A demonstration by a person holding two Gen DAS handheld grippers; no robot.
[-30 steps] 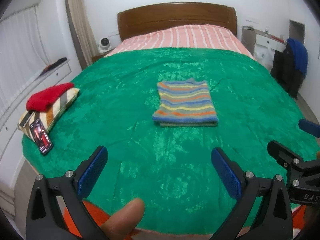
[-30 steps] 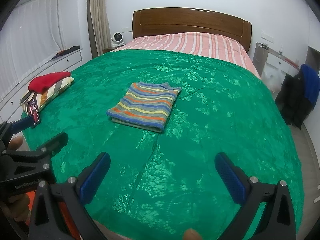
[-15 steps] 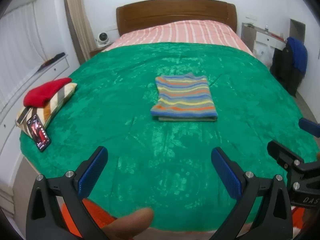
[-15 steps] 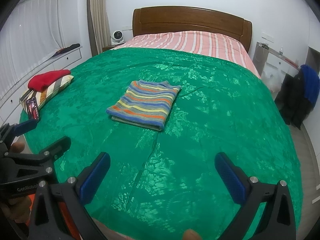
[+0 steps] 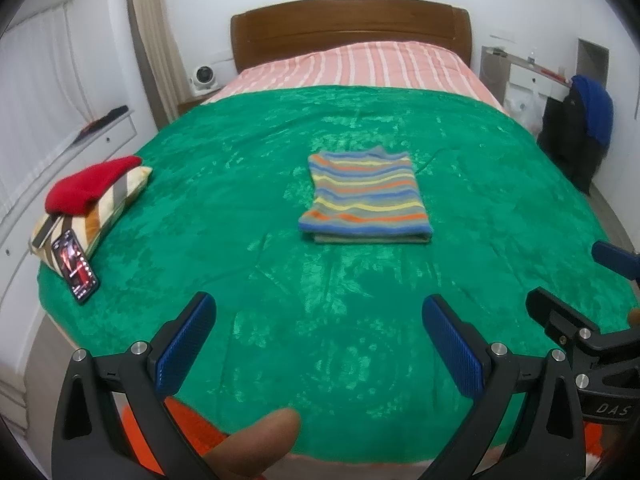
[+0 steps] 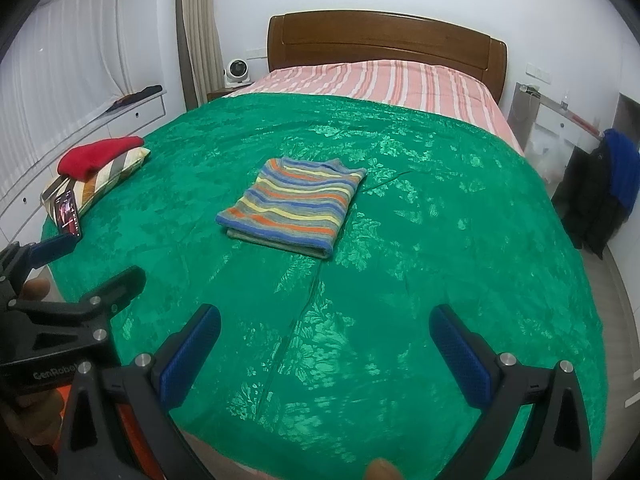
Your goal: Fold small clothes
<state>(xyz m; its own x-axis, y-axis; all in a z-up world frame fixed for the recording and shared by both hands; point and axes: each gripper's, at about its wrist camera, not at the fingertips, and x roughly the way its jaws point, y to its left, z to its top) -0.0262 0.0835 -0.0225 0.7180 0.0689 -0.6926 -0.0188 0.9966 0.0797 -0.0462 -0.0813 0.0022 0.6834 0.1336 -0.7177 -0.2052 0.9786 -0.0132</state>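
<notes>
Folded striped garment (image 5: 366,198) lies on the bed (image 5: 280,320). Left gripper (image 5: 318,336) and right gripper (image 6: 326,344) gape wide, empty; each view shows the other's gripper.

Striped garment (image 5: 366,196) (image 6: 294,206): small knit top, horizontal bands of blue, orange, yellow and grey-green. Already folded into a neat flat rectangle, several layers thick; an olive-grey underlayer shows along the near edge. Near edge is a rounded fold, far edge shows a slight bump, likely the collar. Lies flat near the middle of the green bedspread (image 5: 280,160) (image 6: 440,220), roughly square to the bed in the left wrist view, angled in the right wrist view. Nothing touches it or rests on it.
</notes>
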